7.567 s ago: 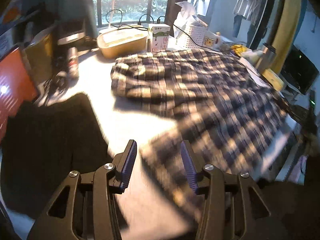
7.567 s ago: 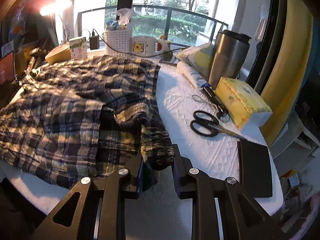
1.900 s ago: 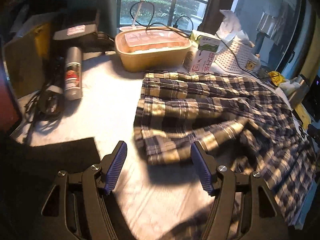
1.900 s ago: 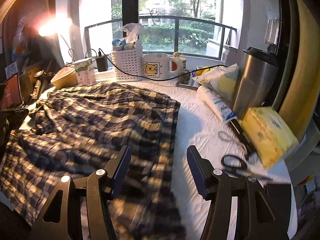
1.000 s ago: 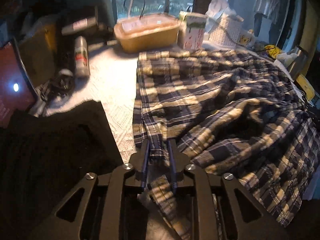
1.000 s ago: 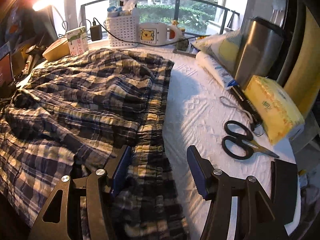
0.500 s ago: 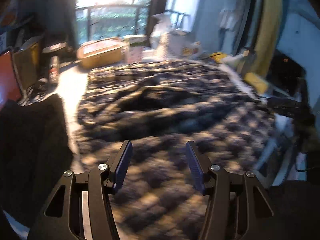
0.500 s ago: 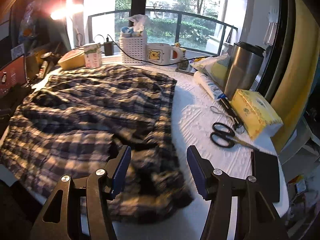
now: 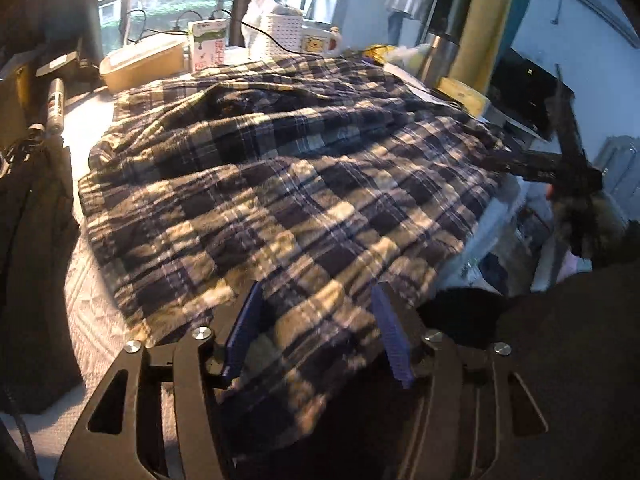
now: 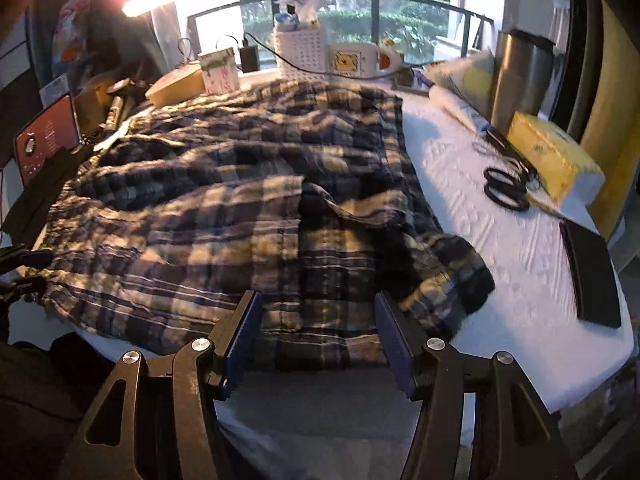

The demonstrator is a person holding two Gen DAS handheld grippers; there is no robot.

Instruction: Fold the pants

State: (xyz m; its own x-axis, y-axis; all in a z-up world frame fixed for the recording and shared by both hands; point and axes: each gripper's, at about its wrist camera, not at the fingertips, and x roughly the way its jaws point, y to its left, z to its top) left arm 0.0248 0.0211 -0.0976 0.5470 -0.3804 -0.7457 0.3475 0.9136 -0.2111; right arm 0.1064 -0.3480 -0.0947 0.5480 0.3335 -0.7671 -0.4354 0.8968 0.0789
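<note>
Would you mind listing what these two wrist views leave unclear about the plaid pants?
- Left wrist view: the near hem of the plaid pants is blurred and runs behind the left gripper, whose jaws have just been opening.
- Right wrist view: the near edge sits behind the right gripper; the cuff is smeared.
- Either view: layers underneath are covered.

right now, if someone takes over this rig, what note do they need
Left gripper: jaws have just been opening, plaid cloth lies between them, not pinched.
Right gripper: jaws open, nothing held, at the near hem.
Plaid pants: spread over the white table cover, one layer folded over, rumpled, right end bunched.
Scissors lie clear to the right.
Left to do: smooth it, finish the folds.
</note>
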